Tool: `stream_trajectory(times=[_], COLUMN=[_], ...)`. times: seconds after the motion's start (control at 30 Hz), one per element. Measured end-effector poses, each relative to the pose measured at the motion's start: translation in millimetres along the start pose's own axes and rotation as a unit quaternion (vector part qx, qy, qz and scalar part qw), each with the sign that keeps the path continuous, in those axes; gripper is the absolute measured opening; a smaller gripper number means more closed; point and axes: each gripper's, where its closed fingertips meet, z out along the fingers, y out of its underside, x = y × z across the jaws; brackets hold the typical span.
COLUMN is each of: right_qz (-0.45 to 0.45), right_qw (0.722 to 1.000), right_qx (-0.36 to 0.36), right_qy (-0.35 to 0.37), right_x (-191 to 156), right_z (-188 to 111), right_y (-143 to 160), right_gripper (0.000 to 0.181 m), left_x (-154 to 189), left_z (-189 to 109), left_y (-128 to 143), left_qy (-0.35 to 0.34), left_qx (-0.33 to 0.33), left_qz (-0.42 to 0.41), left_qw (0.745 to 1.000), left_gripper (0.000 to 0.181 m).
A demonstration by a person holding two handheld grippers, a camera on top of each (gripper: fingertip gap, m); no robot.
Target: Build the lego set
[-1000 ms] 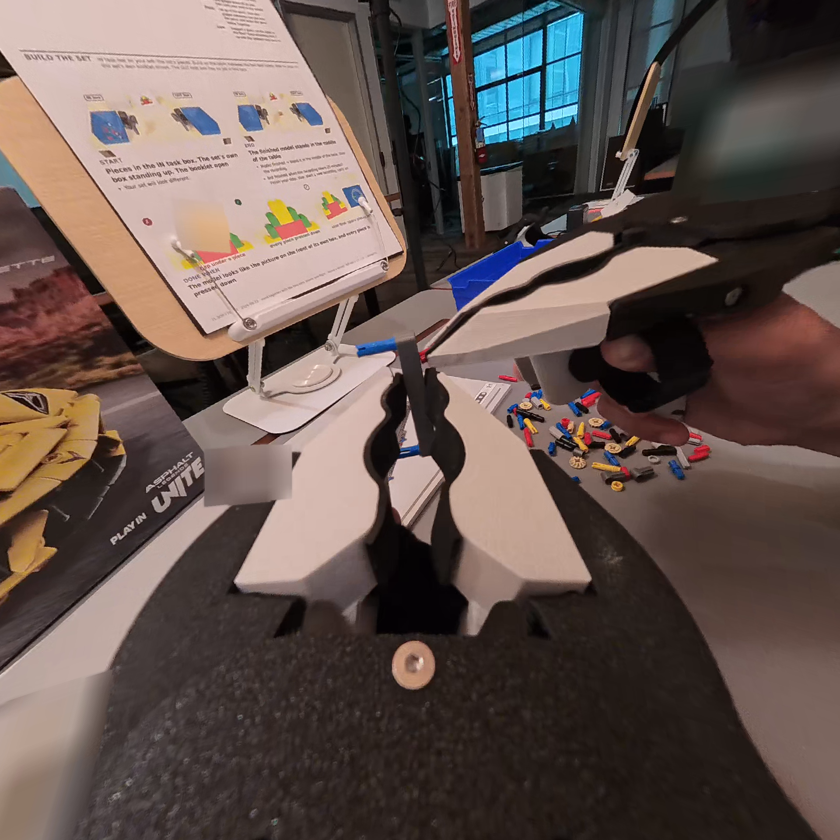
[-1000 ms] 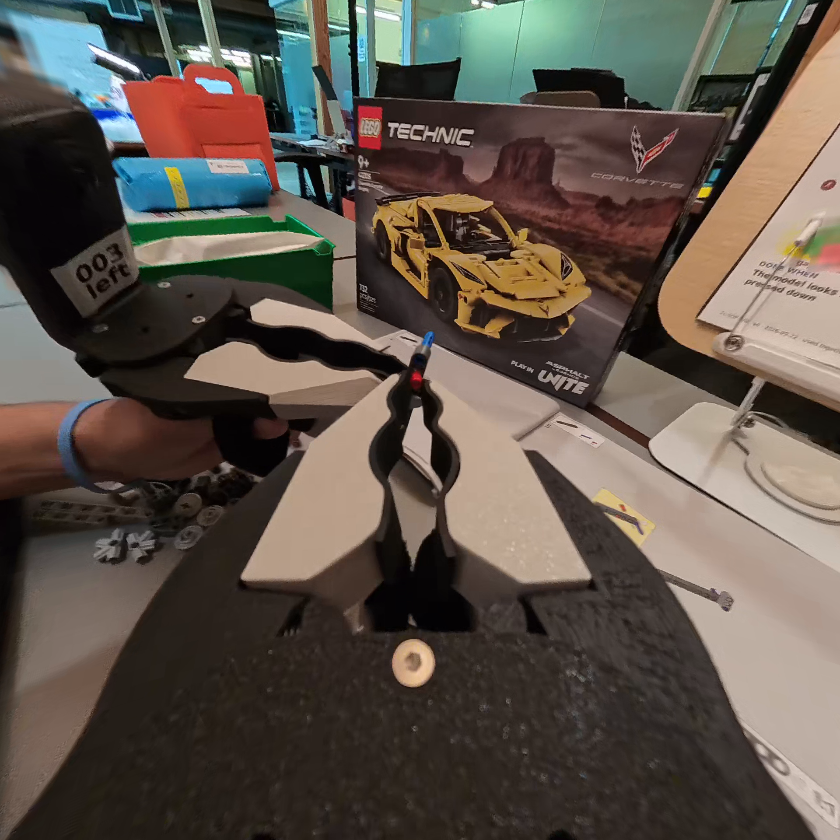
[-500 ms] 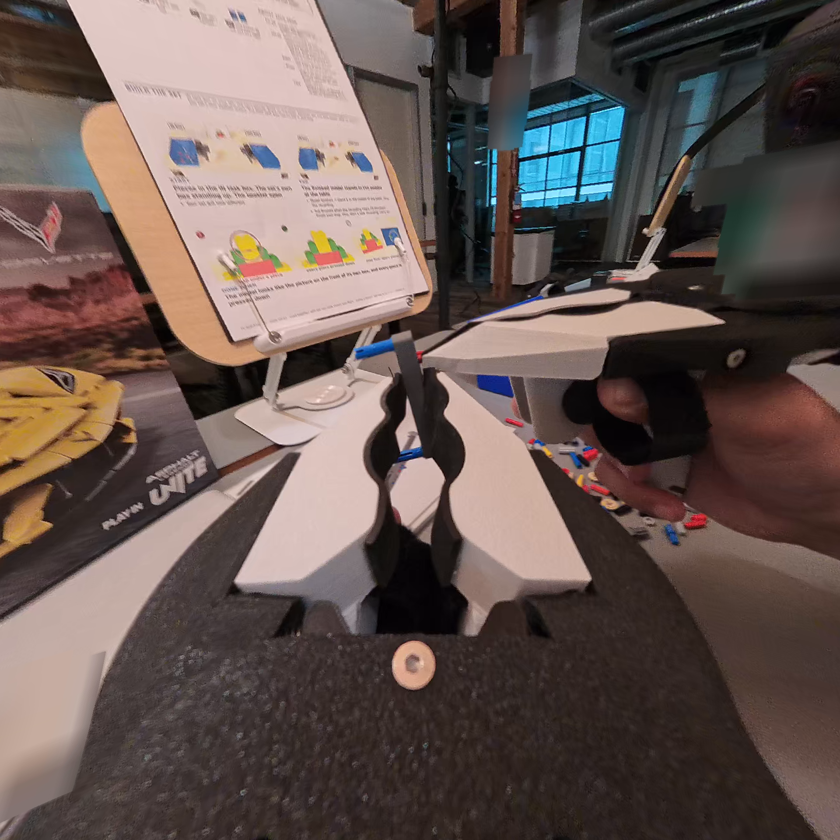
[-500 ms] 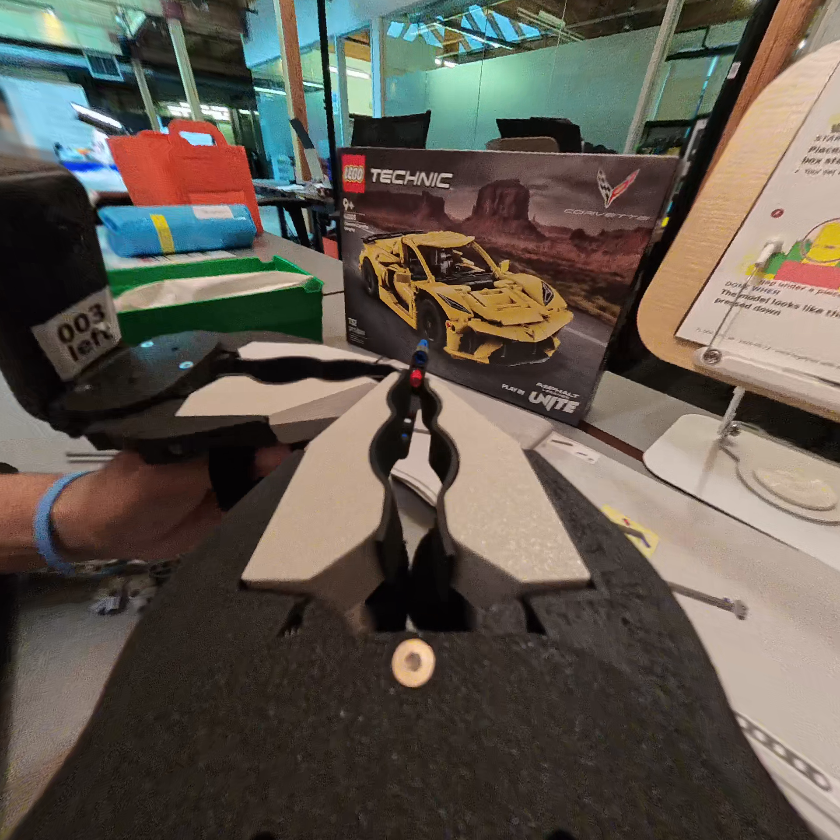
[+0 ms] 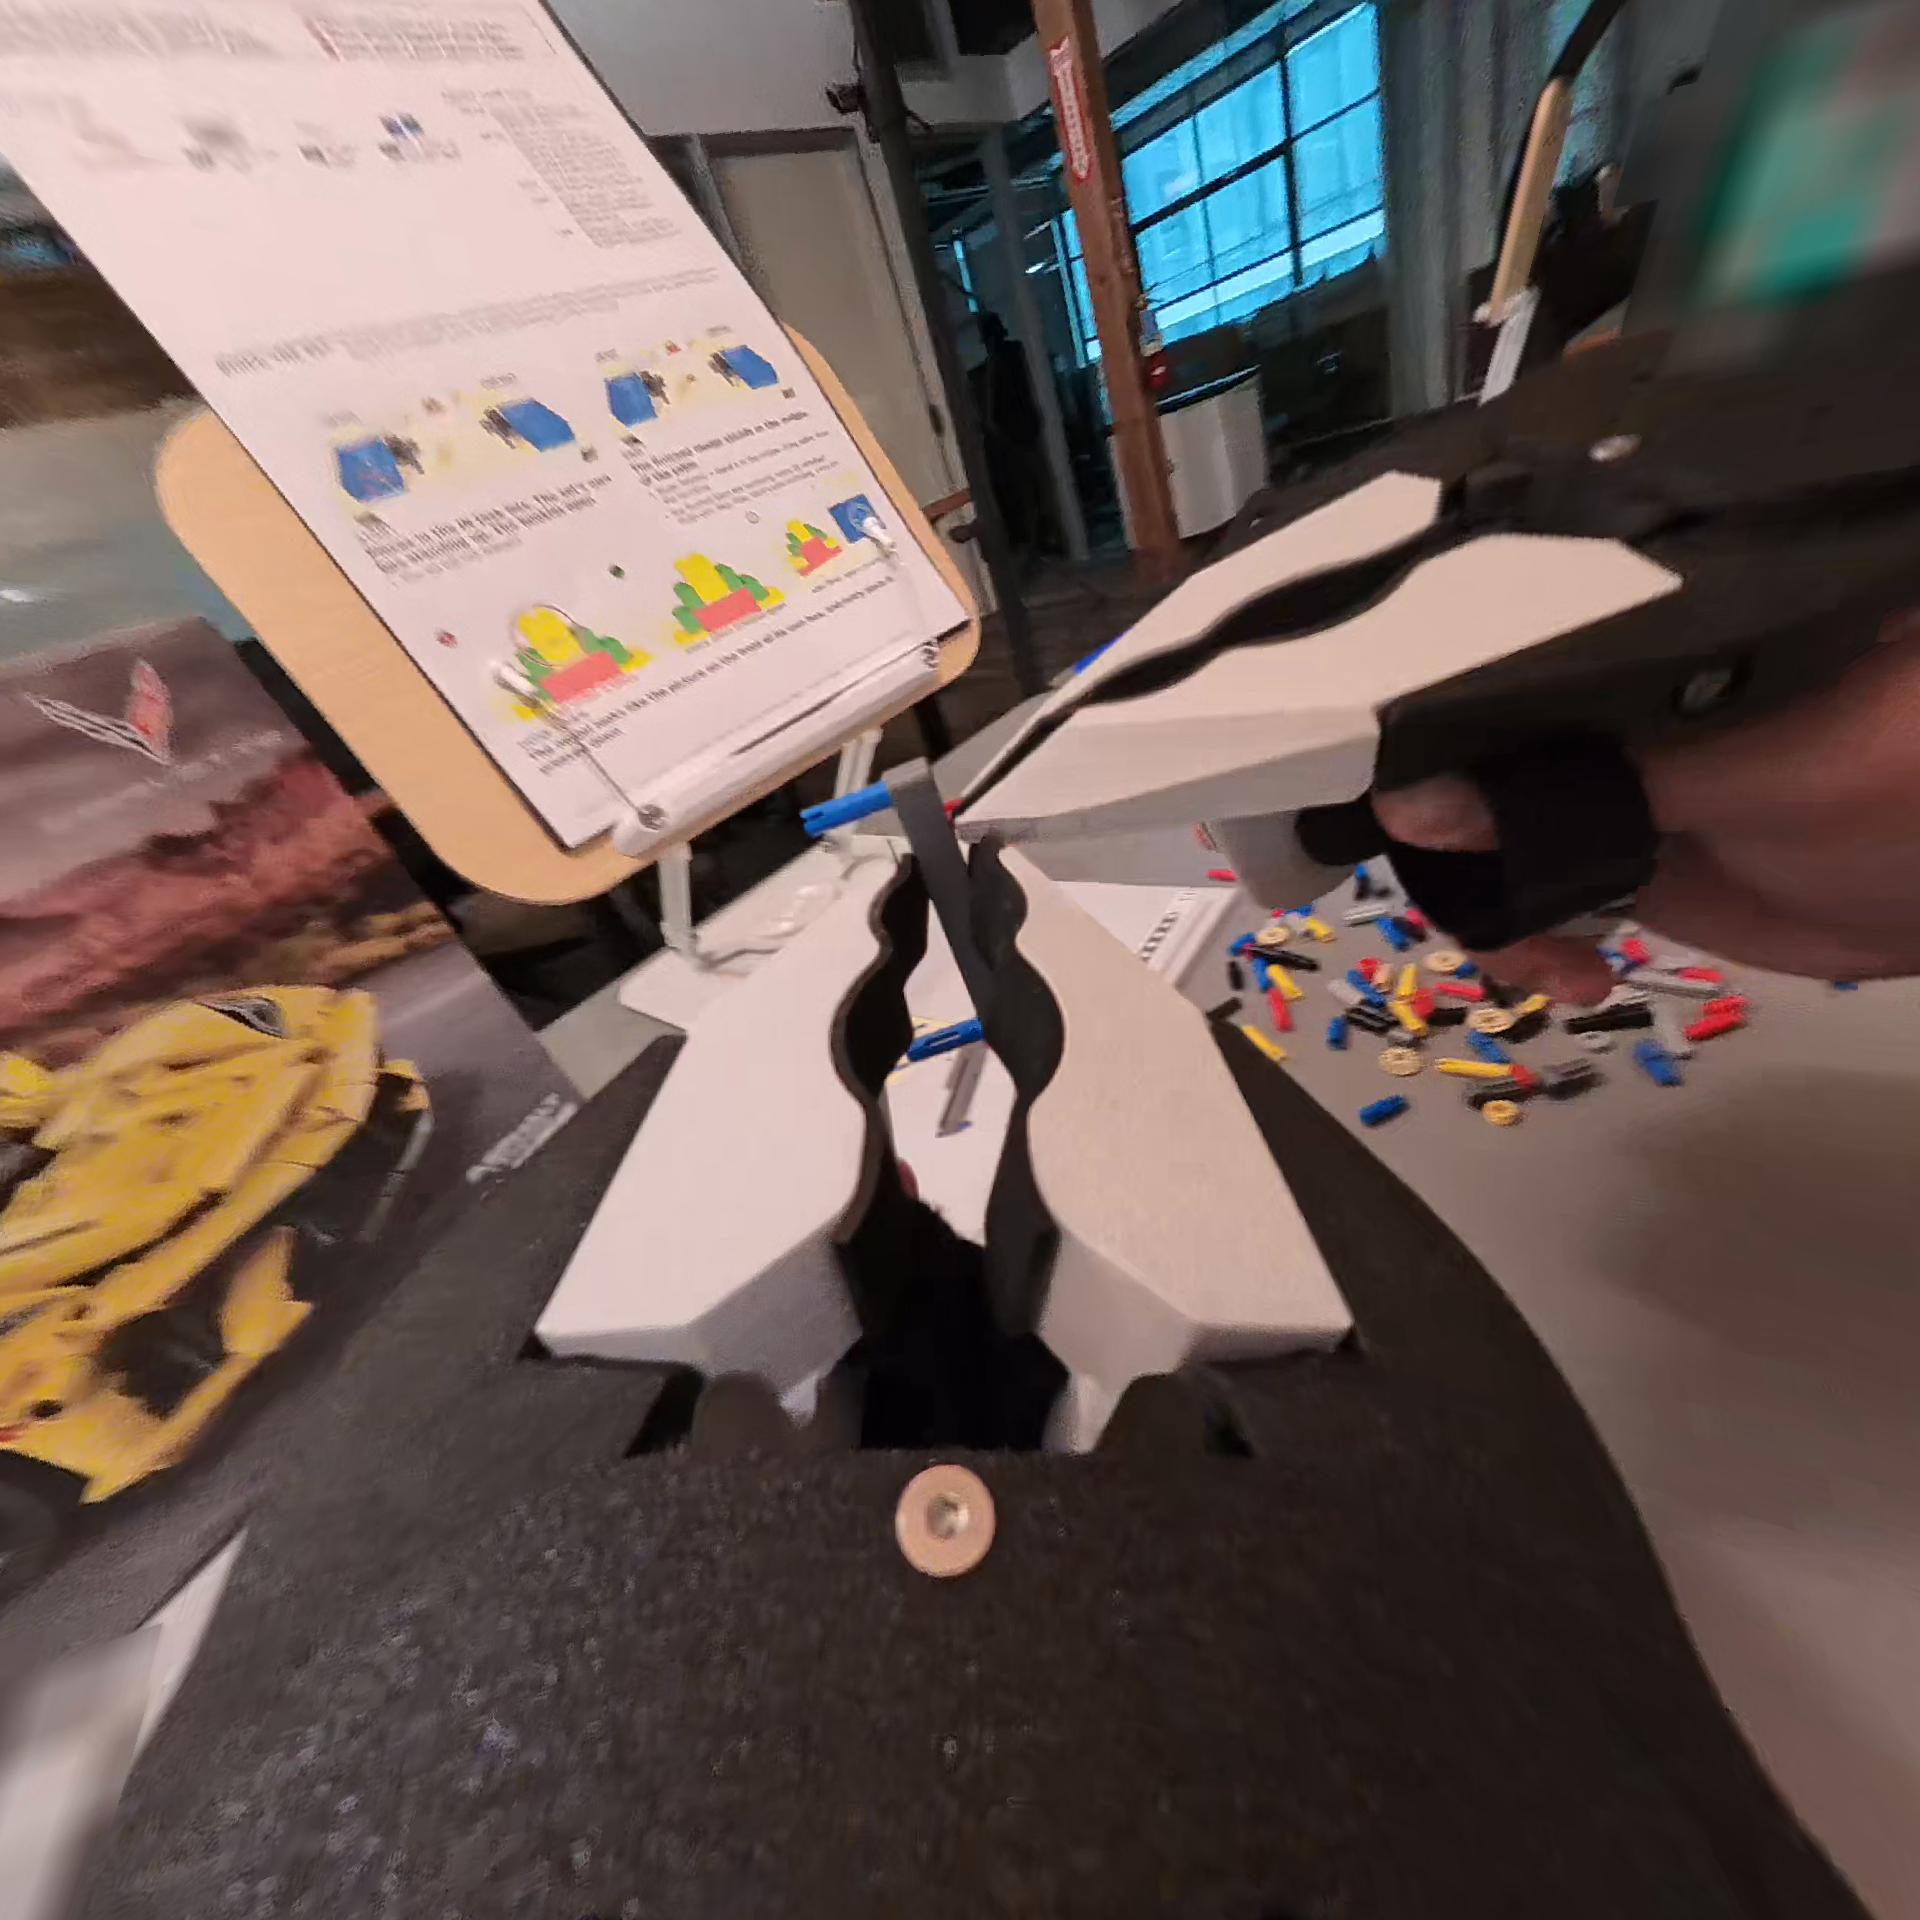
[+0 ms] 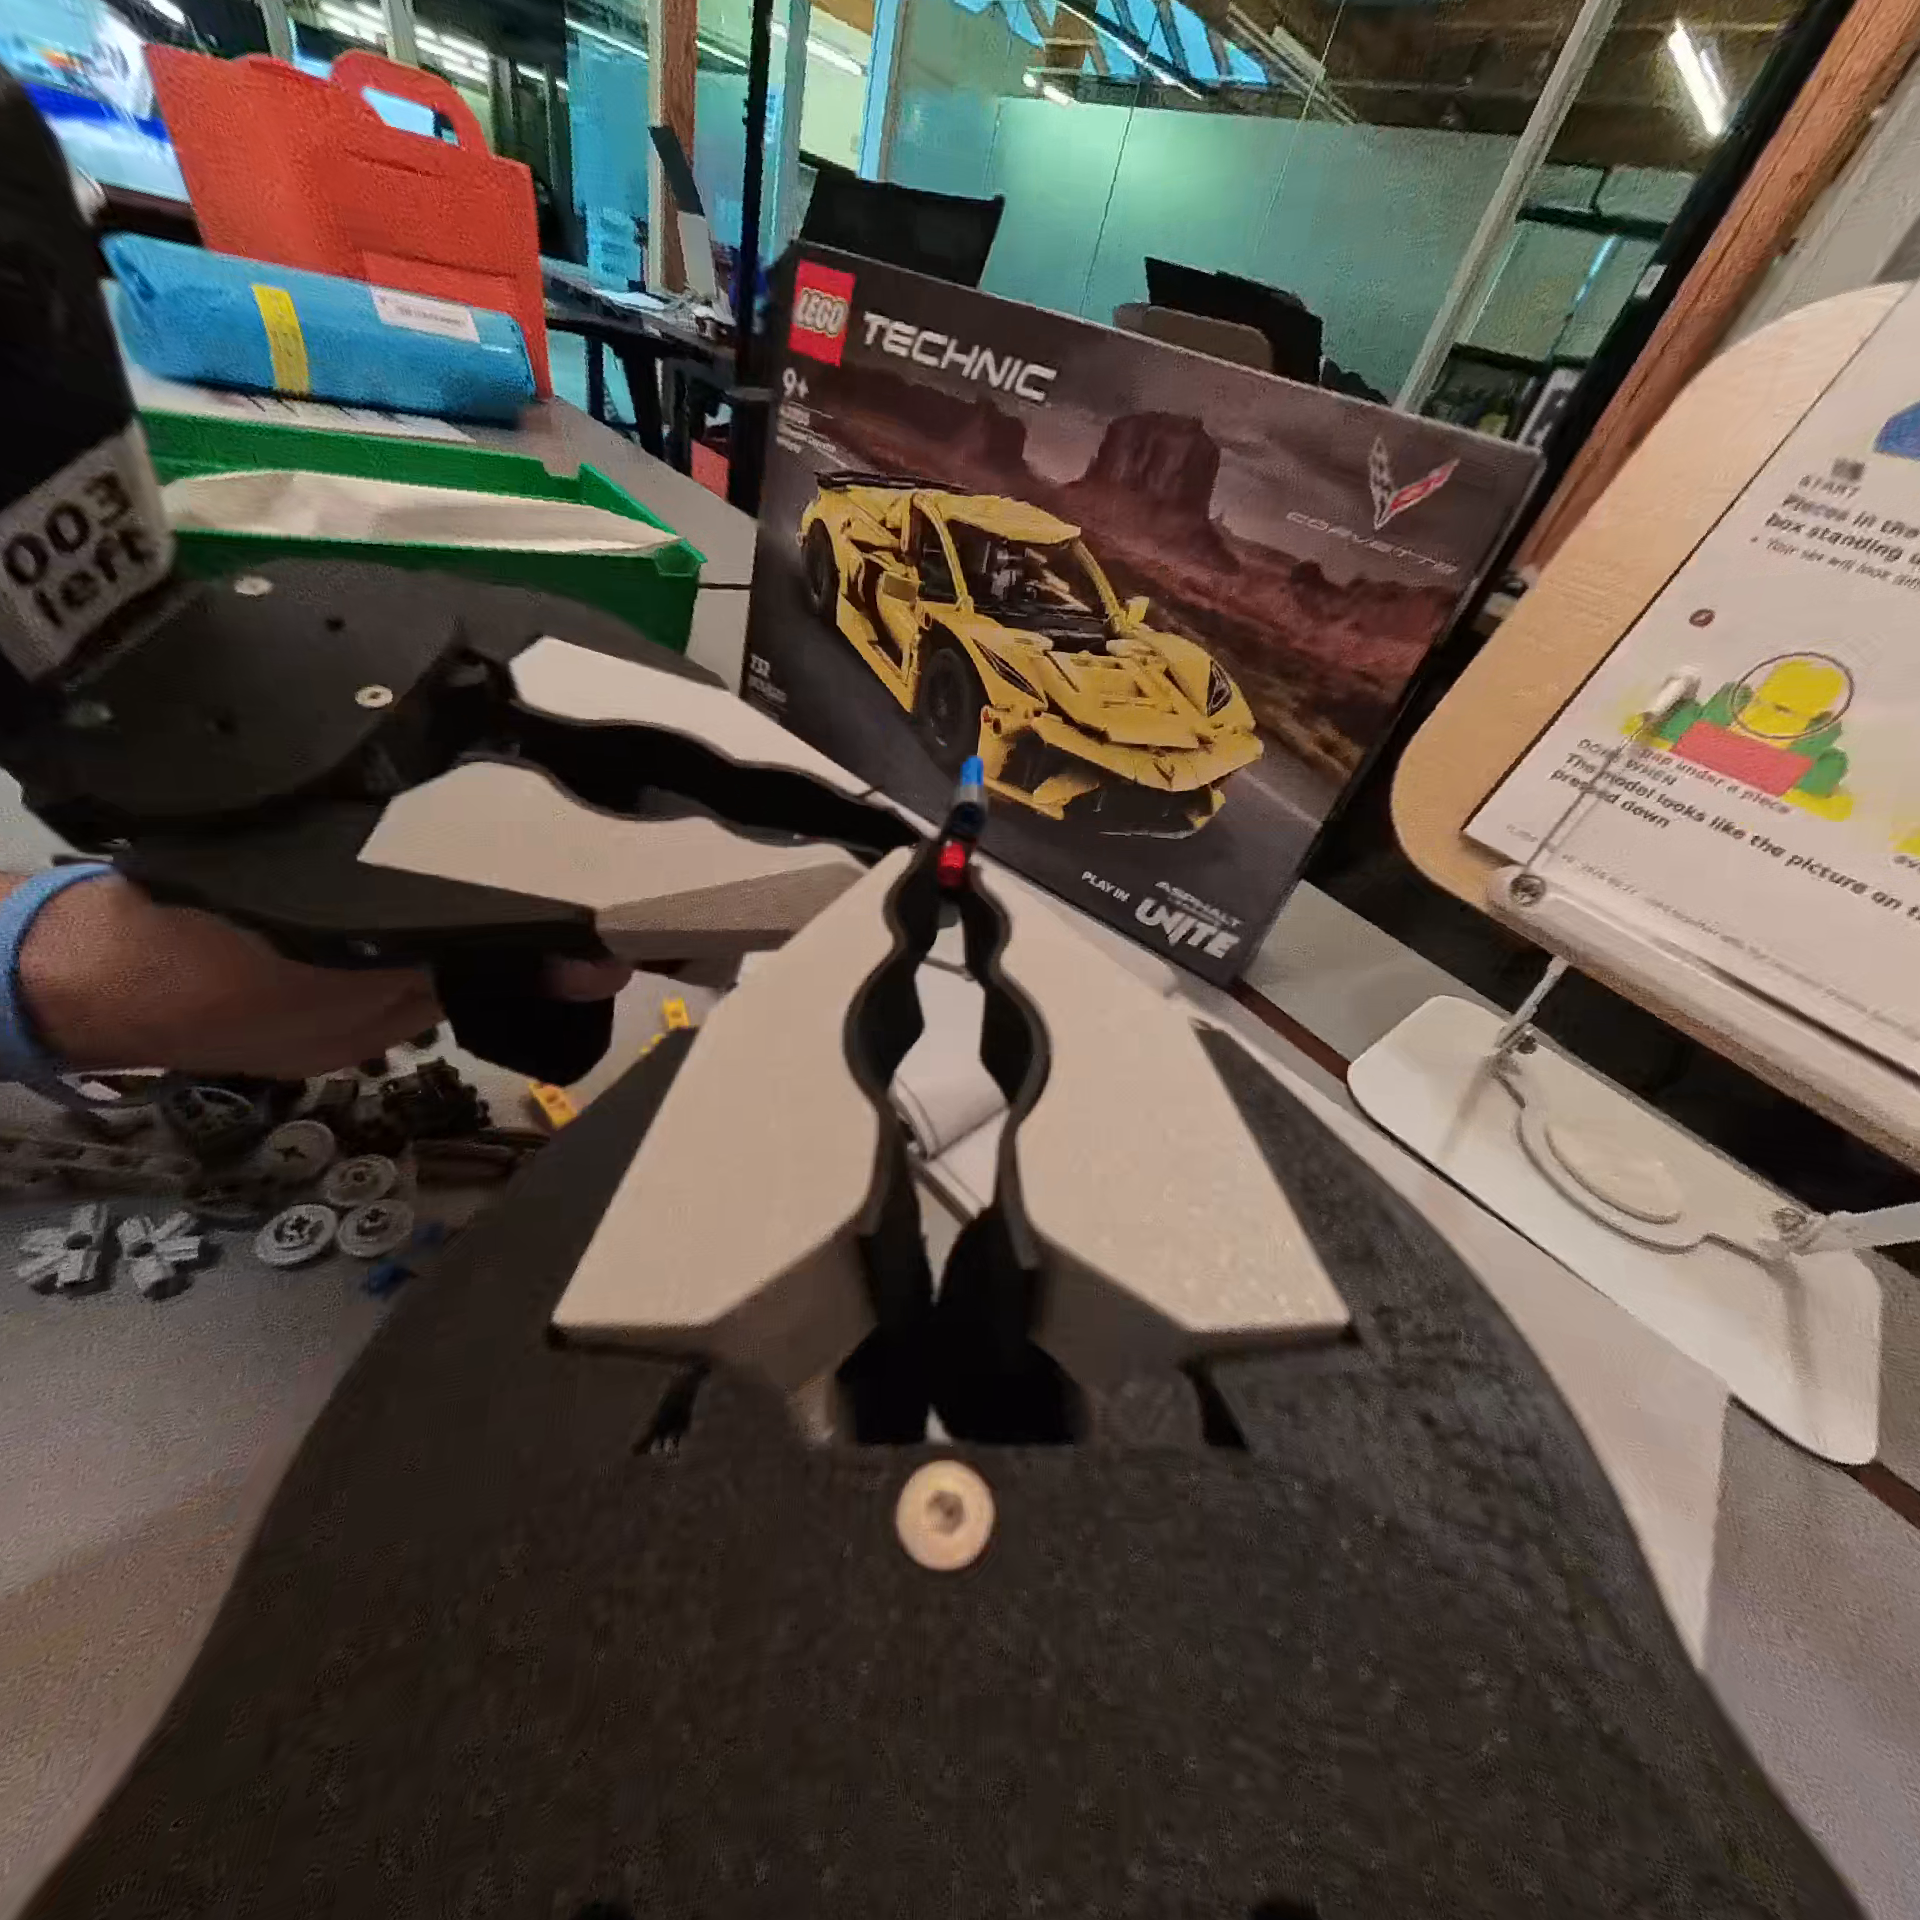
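My left gripper (image 5: 940,883) is shut on a dark grey beam (image 5: 948,914) and holds it upright above the table. A blue pin (image 5: 847,810) sticks out of the beam's top to the left, and a second blue pin (image 5: 940,1039) shows lower down. My right gripper (image 6: 951,873) is shut on a red pin (image 6: 951,862) at its tips, with the blue pin (image 6: 969,790) just beyond. The right gripper (image 5: 1299,665) comes in from the right and its tip meets the beam's top. The left gripper (image 6: 623,810) comes in from the left.
The set's box (image 6: 1091,623) with a yellow car stands behind. An instruction sheet on a stand (image 5: 582,499) is at the back. Small coloured pieces (image 5: 1455,1018) lie on the table at right. Grey gears (image 6: 291,1174) lie at left. A green bin (image 6: 416,520) is farther back. Both grippers' tips are close together, under 4 cm apart.
Both grippers stay joined at the beam's top and keep their grips. The pair has shifted and tilted a little, so the background has moved in both views.
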Motion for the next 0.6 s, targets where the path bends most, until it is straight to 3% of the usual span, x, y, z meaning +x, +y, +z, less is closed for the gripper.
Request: stream_trajectory(times=[0.1,0.17,0.23,0.27,0.43,0.6], right_qz=[-0.038,0.069,0.217,0.244,0.148,0.123], right_qw=[0.999,0.997,0.973,0.966,0.988,0.992], right_qx=[-0.016,0.005,0.029,0.028,0.002,0.003], right_qy=[0.017,-0.017,-0.077,-0.085,-0.041,-0.020], right_x=[-0.1,-1.5,-1.7,-1.1,2.8,4.5], right_z=[0.4,2.0,2.9,4.3,6.8,5.9], right_y=[2.4,-0.8,-2.4,0.4,8.8,7.5], right_gripper=[0.004,0.004,0.004,0.004,0.004,0.004], left_x=[0.8,-2.1,-4.6,-6.0,-4.0,-8.5], left_z=[-0.3,-1.1,-0.6,0.6,6.4,5.1], left_y=[3.0,0.6,0.1,2.6,12.0,15.5], left_qy=[0.012,0.002,-0.019,-0.032,0.010,-0.005], left_qx=[-0.005,-0.004,-0.005,-0.010,-0.010,-0.019], left_qz=[0.003,0.022,0.030,0.033,-0.128,-0.121], left_qw=[1.000,1.000,0.999,0.999,0.992,0.992], left_gripper=[0.007,0.006,0.006,0.006,0.007,0.007])
